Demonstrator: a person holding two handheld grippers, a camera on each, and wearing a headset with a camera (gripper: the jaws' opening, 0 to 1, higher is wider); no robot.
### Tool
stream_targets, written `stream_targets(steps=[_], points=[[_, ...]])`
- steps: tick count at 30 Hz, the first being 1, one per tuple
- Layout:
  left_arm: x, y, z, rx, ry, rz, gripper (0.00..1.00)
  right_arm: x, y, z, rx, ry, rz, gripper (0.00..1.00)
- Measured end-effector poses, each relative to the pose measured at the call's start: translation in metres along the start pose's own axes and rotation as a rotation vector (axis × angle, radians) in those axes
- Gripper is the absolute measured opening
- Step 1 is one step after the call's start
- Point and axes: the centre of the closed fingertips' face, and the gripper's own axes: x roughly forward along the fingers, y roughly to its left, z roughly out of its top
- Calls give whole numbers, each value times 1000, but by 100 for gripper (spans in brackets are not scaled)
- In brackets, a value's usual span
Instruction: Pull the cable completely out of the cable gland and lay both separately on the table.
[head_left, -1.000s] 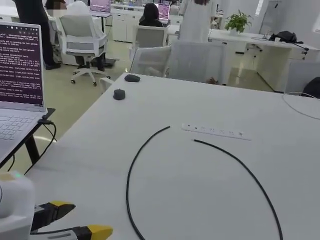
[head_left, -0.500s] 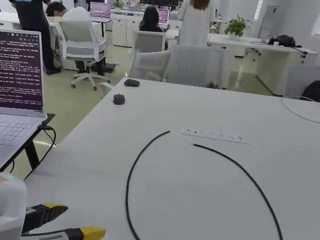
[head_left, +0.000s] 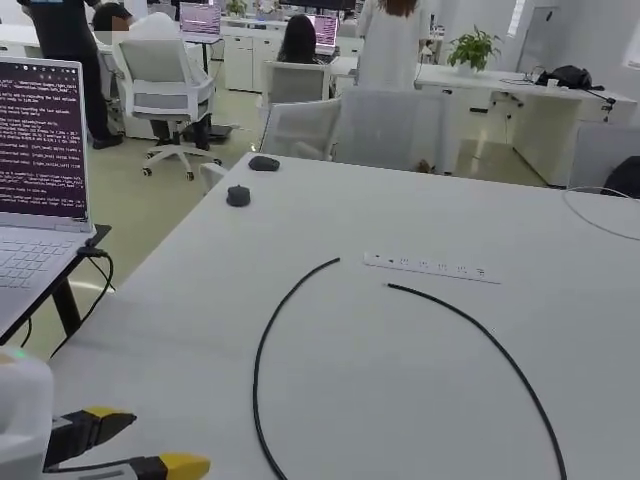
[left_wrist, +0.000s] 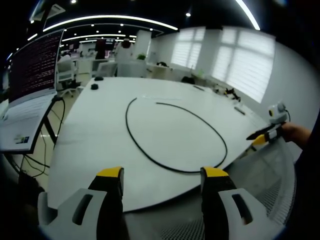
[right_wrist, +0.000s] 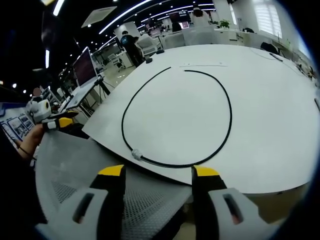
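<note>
A long black cable (head_left: 256, 360) lies in an open loop on the white table (head_left: 400, 400), its two ends near a power strip. In the right gripper view the cable (right_wrist: 230, 115) carries a small whitish cable gland (right_wrist: 136, 154) on its near side, close to the table's edge. My left gripper (head_left: 140, 440) is at the bottom left of the head view, off the table's near corner, open and holding nothing. Seen along its own jaws, the left gripper (left_wrist: 162, 172) is open short of the cable (left_wrist: 126, 120). My right gripper (right_wrist: 158, 170) is also open, back from the table edge.
A laptop (head_left: 40, 150) on a stand is left of the table. A white power strip (head_left: 432, 267) lies beyond the cable ends, with two dark mice (head_left: 238, 196) (head_left: 264, 163) at the far left corner. Office chairs (head_left: 300, 120) line the far edge. A mesh chair seat (right_wrist: 75, 165) lies under the grippers.
The head view has shifted a little, and the left gripper sits slightly further left and lower in it. The cable has not moved.
</note>
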Motion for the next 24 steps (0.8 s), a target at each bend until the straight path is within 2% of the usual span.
stream_targets(steps=[15, 18, 19, 21, 24], points=[[4, -3, -8, 6, 24, -6, 62, 1, 2, 2, 33, -32, 7, 54], [5, -6, -8, 37, 42, -8, 61, 4, 8, -1, 43, -32, 26, 56], [5, -7, -8, 41, 44, -9, 61, 6, 11, -4, 39, -15, 36, 56], [6, -9, -6, 73, 53, -5, 62, 6, 11, -3, 47, -14, 40, 54], [7, -13, -3, 149, 73, -11, 60, 6, 11, -3, 17, -2, 44, 55]])
